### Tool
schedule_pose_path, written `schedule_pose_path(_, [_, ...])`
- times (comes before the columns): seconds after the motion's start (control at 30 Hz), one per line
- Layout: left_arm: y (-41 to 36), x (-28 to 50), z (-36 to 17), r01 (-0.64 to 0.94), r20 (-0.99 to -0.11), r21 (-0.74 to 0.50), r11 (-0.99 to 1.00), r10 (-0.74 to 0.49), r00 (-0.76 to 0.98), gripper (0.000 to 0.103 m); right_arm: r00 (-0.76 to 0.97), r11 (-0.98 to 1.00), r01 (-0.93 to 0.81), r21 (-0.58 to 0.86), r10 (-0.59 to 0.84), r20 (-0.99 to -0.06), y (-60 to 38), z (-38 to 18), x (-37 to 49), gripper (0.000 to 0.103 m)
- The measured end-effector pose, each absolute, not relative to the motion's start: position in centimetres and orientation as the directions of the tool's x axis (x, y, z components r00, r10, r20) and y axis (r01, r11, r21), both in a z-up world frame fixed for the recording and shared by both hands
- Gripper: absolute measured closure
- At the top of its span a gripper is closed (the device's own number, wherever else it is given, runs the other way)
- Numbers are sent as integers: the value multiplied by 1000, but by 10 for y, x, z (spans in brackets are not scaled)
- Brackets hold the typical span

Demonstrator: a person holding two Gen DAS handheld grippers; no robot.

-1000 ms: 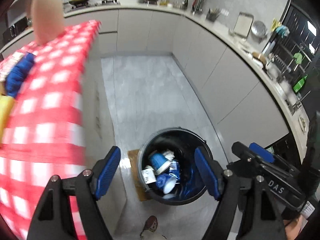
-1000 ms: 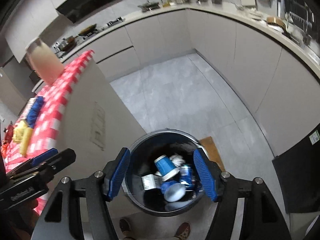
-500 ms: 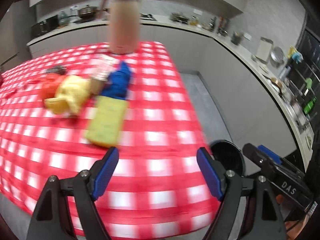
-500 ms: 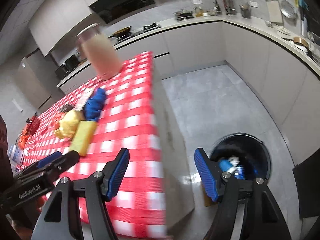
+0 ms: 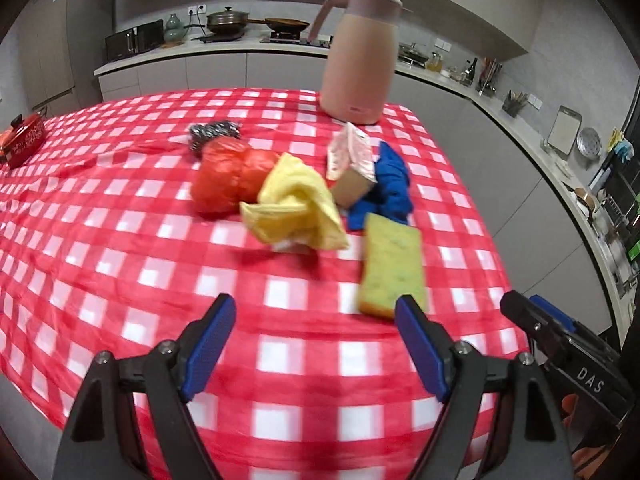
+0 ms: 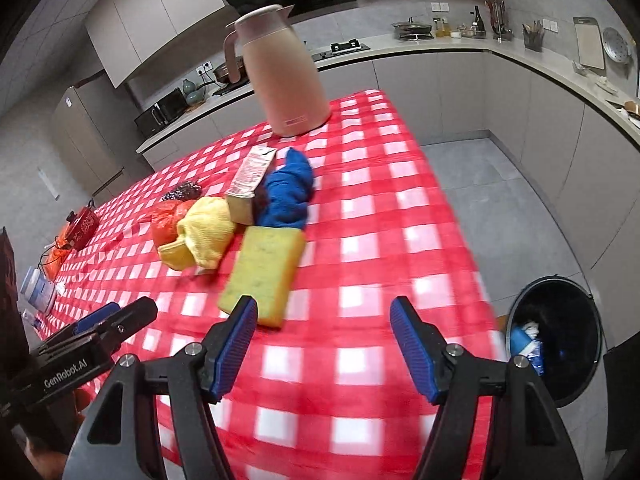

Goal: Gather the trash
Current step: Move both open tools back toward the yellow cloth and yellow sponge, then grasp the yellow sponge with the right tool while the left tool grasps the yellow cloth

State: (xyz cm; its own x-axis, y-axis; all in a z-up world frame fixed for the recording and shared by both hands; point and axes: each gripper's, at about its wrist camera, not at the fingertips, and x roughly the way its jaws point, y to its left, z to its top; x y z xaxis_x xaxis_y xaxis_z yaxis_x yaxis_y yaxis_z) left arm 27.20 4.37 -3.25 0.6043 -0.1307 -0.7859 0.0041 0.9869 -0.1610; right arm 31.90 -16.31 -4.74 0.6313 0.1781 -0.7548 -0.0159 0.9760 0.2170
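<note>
In the left wrist view the left tool (image 5: 316,344) has just been opening, empty, low in frame; the soft yellow sponge (image 5: 392,268) lies right of centre on the desk (image 5: 120,220), best squeezed across its long edges. In the right wrist view the right tool (image 6: 324,346) gapes empty, the bin (image 6: 560,340) at lower right.

"DAS", "GenRobot.AI" on claws (image 5: 588,376) (image 6: 66,372)

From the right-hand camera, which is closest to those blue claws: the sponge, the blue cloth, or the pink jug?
1. Sponge, just beyond the right gripper, toward its left finger.
2. Blue cloth, behind the sponge.
3. Pink jug, at the table's far end.
</note>
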Motion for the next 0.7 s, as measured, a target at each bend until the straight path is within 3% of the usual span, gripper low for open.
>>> schedule_pose_path(0.7, [99,323,-60,31,-800,-168,985,-154,580,20,539,989,-10,145,127,-833,-77,-106,394,32])
